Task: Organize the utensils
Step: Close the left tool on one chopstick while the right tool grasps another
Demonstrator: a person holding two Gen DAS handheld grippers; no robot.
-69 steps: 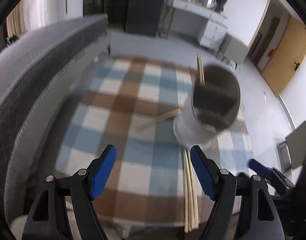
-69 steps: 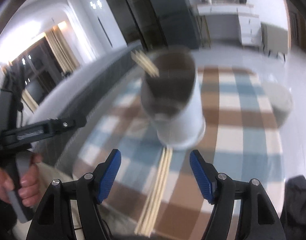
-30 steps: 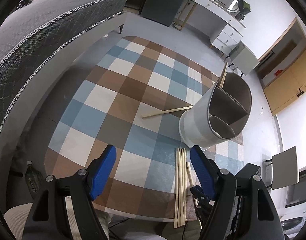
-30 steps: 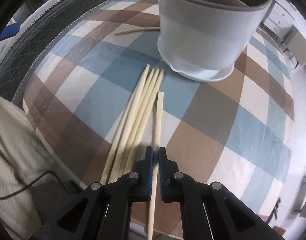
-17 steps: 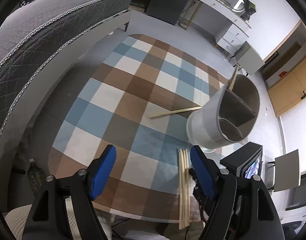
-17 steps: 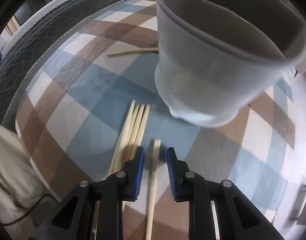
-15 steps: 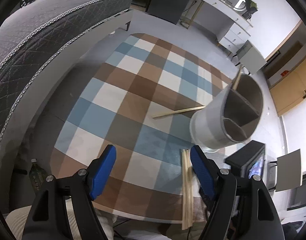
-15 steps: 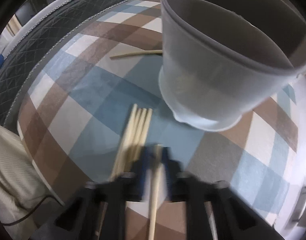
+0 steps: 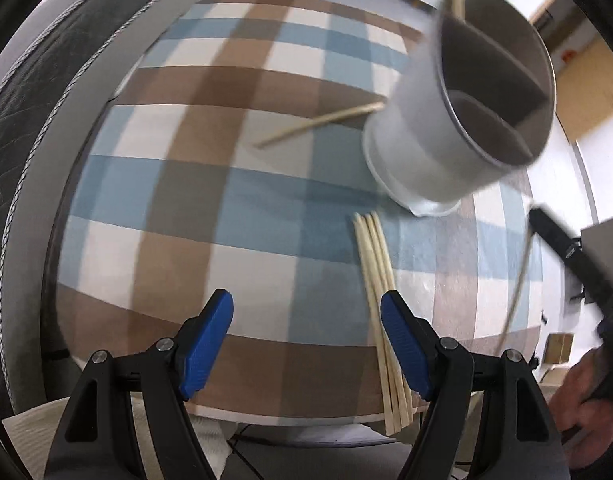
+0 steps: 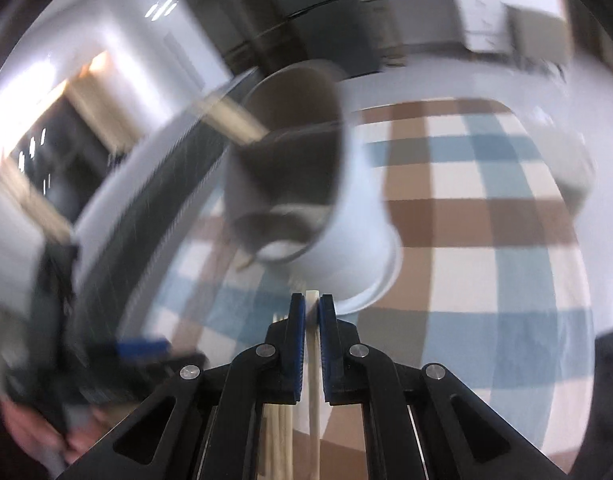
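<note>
Right hand-held gripper (image 10: 312,310): clamped on one chopstick (image 10: 313,380), just short of the holder (image 10: 346,240).
Left hand-held gripper (image 9: 306,340): apart, empty.
Writing: none legible.

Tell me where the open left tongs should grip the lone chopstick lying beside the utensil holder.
Probably at the lone chopstick's free half, away from the utensil holder. It lies flat and slanted, so bring the left tongs straight down, with their opening turned across its length.

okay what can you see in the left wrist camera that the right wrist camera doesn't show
Left wrist only: the open left gripper, empty, and the lone chopstick lying beside the holder.
Right wrist only: the right gripper shut on one chopstick.
Both: the white divided utensil holder on the checked tablecloth, and the bundle of chopstick pieces near the front edge.
</note>
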